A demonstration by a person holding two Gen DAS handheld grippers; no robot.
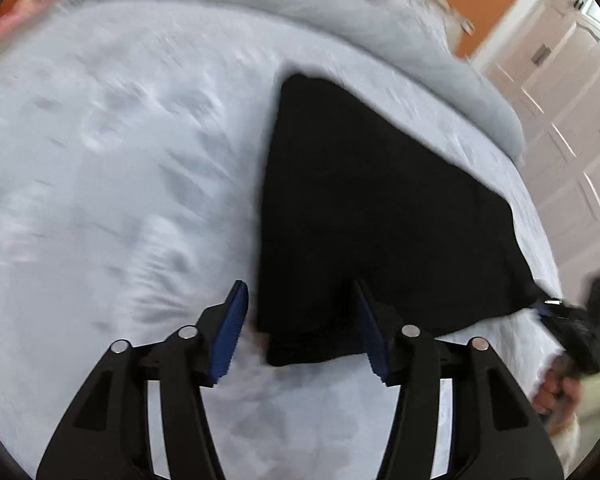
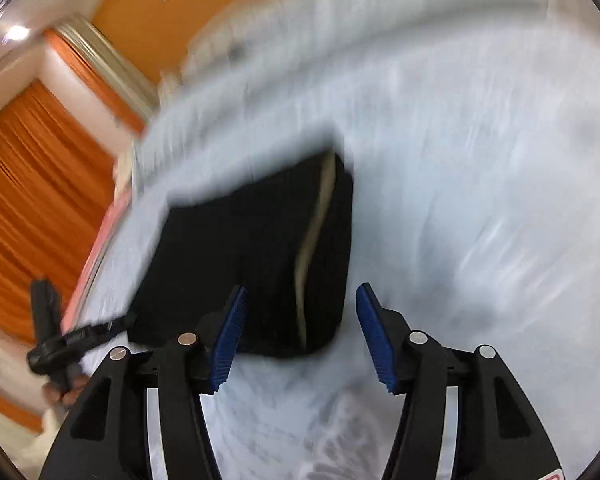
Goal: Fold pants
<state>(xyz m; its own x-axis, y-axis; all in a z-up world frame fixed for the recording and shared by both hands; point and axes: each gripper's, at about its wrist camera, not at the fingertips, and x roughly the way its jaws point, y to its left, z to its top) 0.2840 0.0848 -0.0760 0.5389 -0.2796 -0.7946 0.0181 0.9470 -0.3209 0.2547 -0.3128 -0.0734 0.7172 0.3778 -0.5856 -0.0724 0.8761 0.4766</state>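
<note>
Judging from both wrist views, I'd call the folding nearly done: the black pants (image 1: 372, 216) lie in a compact stack on the white bedsheet (image 1: 100, 160), with my left gripper (image 1: 300, 328) and right gripper (image 2: 300, 332) both spread apart, holding nothing.

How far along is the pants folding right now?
Mostly done, it seems: the black pants lie on the white bedsheet as a compact layered bundle. Nothing is in hand; the left gripper and right gripper are both open above it. Possibly one last fold or tidying remains.
</note>
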